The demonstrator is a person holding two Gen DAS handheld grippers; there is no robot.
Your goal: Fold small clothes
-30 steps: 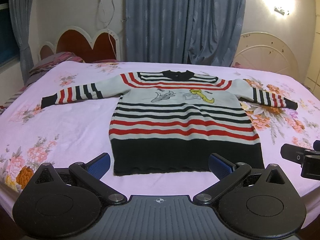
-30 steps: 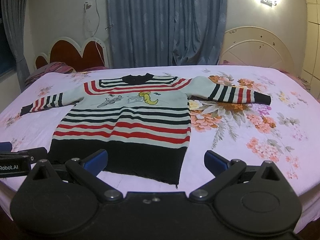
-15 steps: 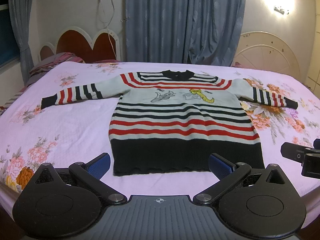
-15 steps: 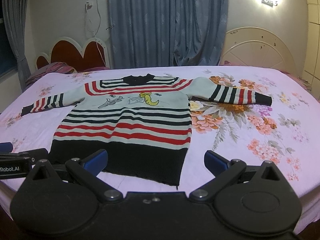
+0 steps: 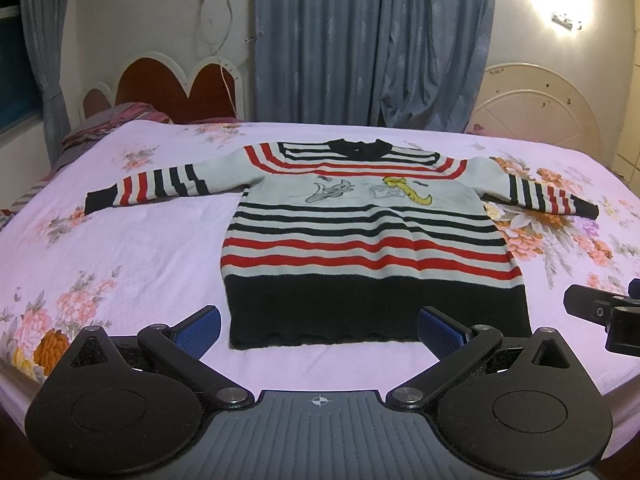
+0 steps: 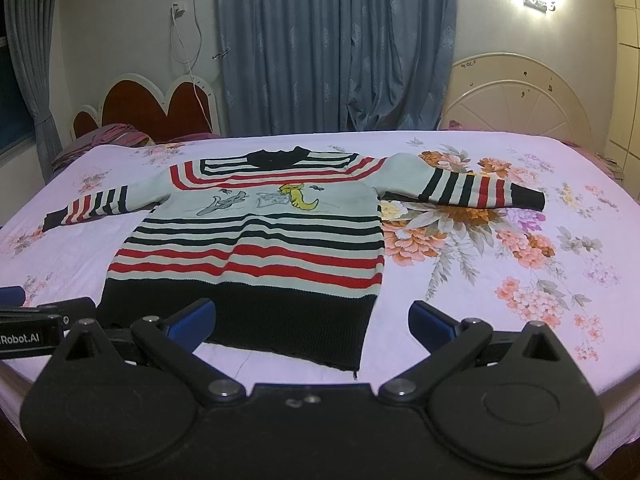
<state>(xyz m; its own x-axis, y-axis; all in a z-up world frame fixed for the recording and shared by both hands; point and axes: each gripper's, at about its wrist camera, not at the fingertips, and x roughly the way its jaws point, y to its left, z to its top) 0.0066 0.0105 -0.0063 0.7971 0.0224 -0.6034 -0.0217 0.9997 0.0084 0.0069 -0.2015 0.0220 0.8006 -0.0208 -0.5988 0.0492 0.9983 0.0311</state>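
Observation:
A small striped sweater (image 5: 368,232) (image 6: 256,240), grey with black and red bands and a black hem, lies flat on the bed with both sleeves spread out. Its left sleeve (image 5: 148,188) reaches toward the headboard side, its right sleeve (image 6: 472,188) lies over the flower print. My left gripper (image 5: 320,330) hovers open just in front of the hem, nothing between its blue pads. My right gripper (image 6: 312,320) is open too, near the hem's right corner. Each gripper shows at the edge of the other's view: the right gripper (image 5: 600,314) and the left gripper (image 6: 36,320).
The bed (image 5: 100,248) carries a pink flowered sheet. A red heart-shaped headboard (image 5: 176,84) and pillows (image 5: 104,128) stand at the back left, blue curtains (image 5: 360,40) behind, a white round bed end (image 6: 516,100) at the back right.
Both views have shifted only slightly; the sweater lies as before and both grippers stay open.

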